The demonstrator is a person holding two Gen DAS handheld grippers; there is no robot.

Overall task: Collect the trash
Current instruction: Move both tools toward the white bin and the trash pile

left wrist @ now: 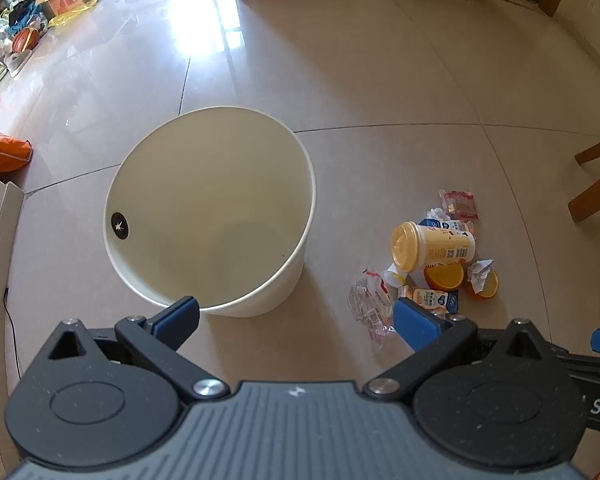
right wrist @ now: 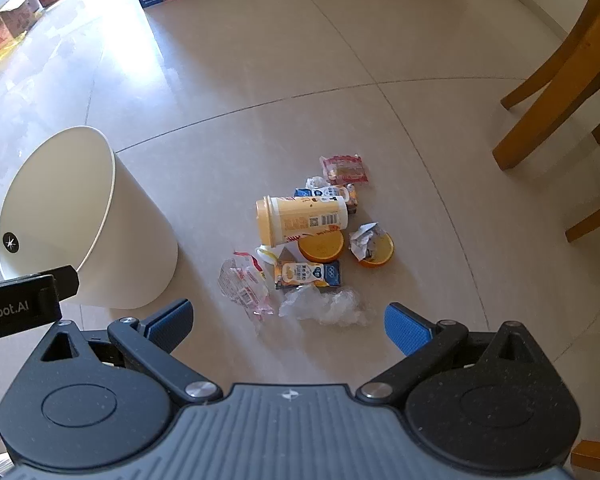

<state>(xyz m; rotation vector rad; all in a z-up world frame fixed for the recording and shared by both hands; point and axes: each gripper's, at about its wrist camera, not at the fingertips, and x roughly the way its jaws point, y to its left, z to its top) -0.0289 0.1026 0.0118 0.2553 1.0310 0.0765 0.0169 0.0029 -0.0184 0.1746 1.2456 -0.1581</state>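
crinkled clear plastic wrap (right wrist: pixel 324 306) lies at lower centre, just ahead of your right gripper (right wrist: pixel 288 322), both grippers spread wide and empty; it's light and soft, so pinch its bunched middle.

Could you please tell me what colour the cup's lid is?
Yellow-orange; the cup's lid shows best in the left wrist view.

You have bright daylight in both views. It shines in from the far side and makes a white glare on the shiny floor (left wrist: pixel 204 32). The bin (left wrist: pixel 208 208) and the trash pile (right wrist: pixel 312 236) show sharp, with soft shadows. Straight tile lines bend near the edges, and the corners go dark.
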